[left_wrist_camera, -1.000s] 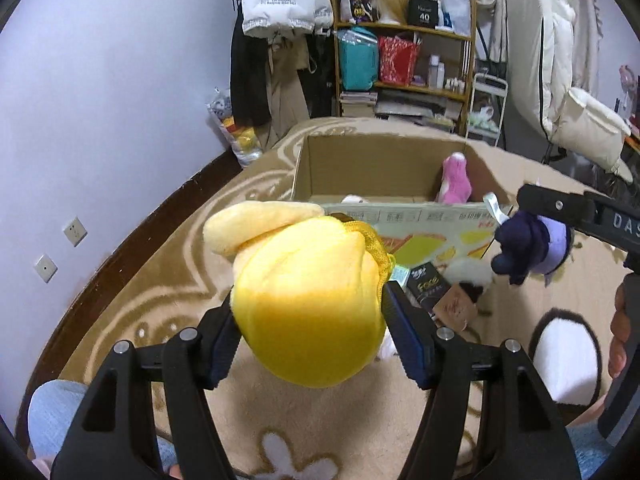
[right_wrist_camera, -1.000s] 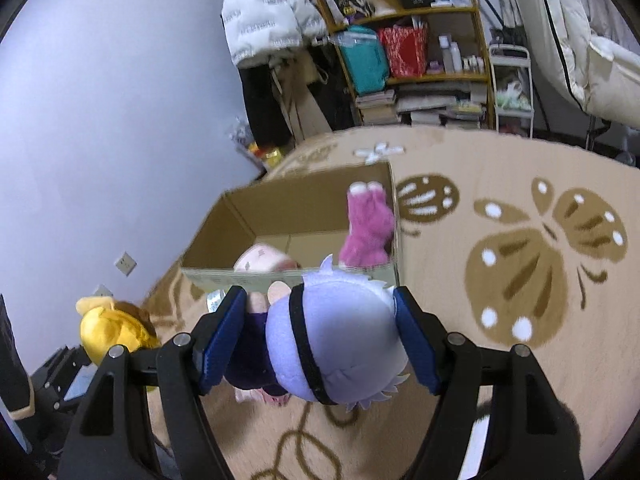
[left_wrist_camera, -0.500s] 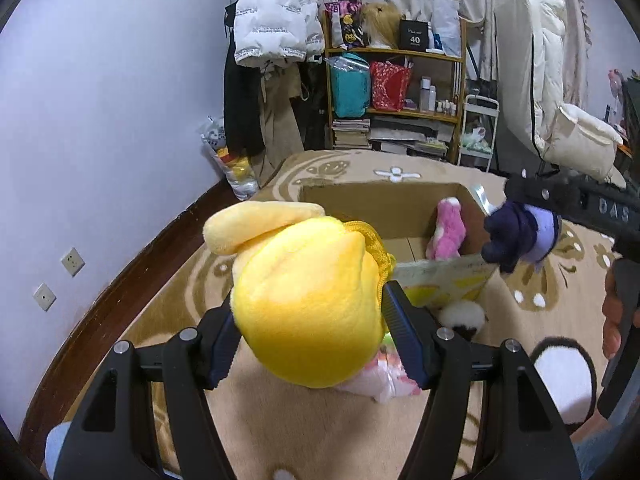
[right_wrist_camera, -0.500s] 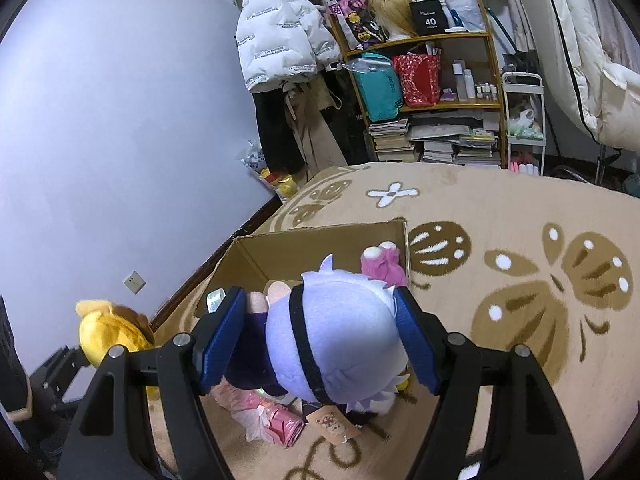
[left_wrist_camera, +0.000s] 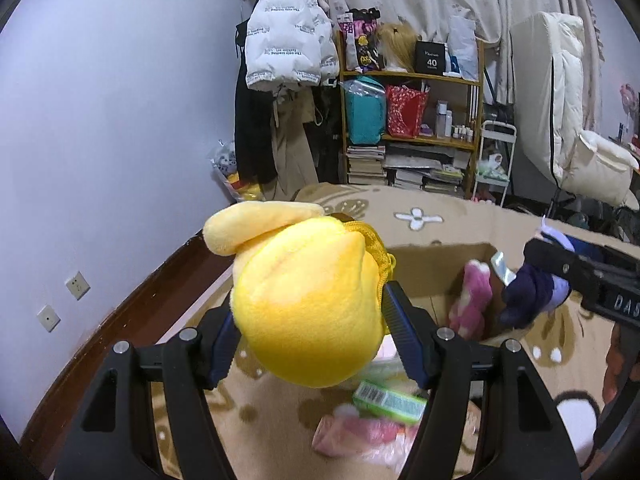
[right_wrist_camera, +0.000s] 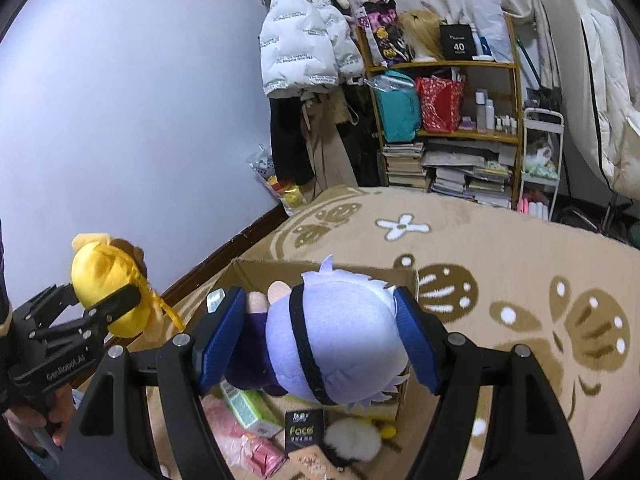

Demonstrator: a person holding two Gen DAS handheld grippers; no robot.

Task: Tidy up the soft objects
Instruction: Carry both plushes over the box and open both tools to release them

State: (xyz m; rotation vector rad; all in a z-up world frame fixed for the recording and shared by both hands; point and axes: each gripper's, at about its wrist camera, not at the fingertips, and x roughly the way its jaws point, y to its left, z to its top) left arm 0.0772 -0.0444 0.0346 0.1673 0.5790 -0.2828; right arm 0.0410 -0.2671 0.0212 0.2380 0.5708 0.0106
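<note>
My left gripper is shut on a yellow plush toy, held in the air to the left of an open cardboard box. The same toy shows in the right wrist view. My right gripper is shut on a lavender-haired plush doll with a dark body, held above the box. The doll also shows in the left wrist view. A pink plush stands inside the box.
On the beige patterned rug in front of the box lie a green carton, pink wrapped items, a black "Face" box and a white fluffy ball. A cluttered shelf and hanging coats stand behind.
Both grippers have risen with their toys still held and tilted up. The box now sits lower in both views, and the right gripper's doll is over the box.
</note>
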